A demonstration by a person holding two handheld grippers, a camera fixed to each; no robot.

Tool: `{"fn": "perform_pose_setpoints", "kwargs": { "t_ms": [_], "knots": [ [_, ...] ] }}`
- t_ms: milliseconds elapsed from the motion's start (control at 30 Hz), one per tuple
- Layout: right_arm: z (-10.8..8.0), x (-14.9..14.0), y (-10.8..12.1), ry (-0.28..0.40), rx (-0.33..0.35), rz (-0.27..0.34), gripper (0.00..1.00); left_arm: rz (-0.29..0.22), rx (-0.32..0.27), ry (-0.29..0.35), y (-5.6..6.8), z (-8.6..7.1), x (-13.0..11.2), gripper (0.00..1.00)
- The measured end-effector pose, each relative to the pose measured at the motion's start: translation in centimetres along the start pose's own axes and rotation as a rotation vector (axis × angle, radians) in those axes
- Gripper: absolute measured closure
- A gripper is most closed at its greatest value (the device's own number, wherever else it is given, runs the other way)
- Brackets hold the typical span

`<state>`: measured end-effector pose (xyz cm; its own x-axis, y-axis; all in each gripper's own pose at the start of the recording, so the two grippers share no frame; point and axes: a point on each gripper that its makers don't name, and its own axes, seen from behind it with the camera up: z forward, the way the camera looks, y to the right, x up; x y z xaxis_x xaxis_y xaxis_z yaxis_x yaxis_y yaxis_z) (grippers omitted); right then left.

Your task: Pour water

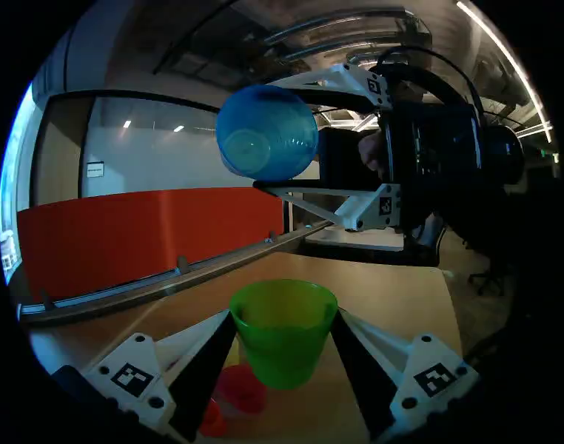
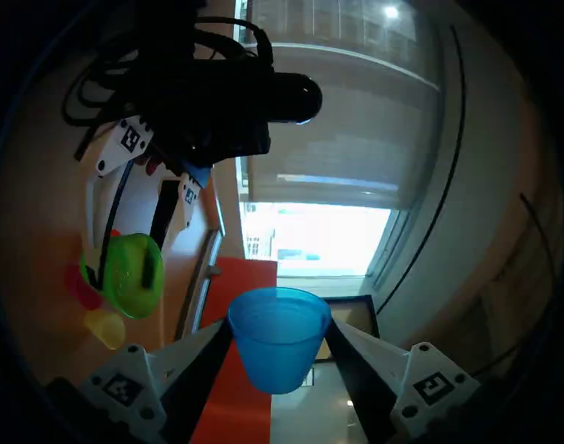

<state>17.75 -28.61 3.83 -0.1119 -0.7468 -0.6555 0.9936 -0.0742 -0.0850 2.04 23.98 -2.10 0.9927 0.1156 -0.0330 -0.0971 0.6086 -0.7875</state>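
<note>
Left gripper [image 1: 282, 320] is closed on the green cup [image 1: 283, 337], a finger on each side, holding it upright just over the bench [image 1: 400, 296]; right gripper [image 2: 278, 329] grips the blue cup [image 2: 278, 348], long axis tipped near level, higher and farther off, well apart; by my read the blue rim must come over the green mouth; whether there is water, I cannot tell; a red cup [image 1: 241, 388] and a yellow cup [image 2: 108, 327] sit on the bench, clear of the path.

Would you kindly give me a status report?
Left gripper shut on green plastic cup, upright. Right gripper shut on blue plastic cup, tipped sideways above it. Nothing between the cups.
</note>
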Motion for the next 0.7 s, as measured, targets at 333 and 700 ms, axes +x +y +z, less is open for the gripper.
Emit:
{"fn": "perform_pose_setpoints", "kwargs": {
  "t_ms": [333,700],
  "knots": [
    [-0.4,0.1,-0.4,0.004,0.01,0.083,0.09,0.0,0.002,-0.001,0.0,0.1,0.0,0.14],
    [-1.2,0.8,-0.2,0.015,0.019,0.371,0.09,0.002,0.009,-0.002,-0.2,0.1,0.2,0.14]
  ]
}}
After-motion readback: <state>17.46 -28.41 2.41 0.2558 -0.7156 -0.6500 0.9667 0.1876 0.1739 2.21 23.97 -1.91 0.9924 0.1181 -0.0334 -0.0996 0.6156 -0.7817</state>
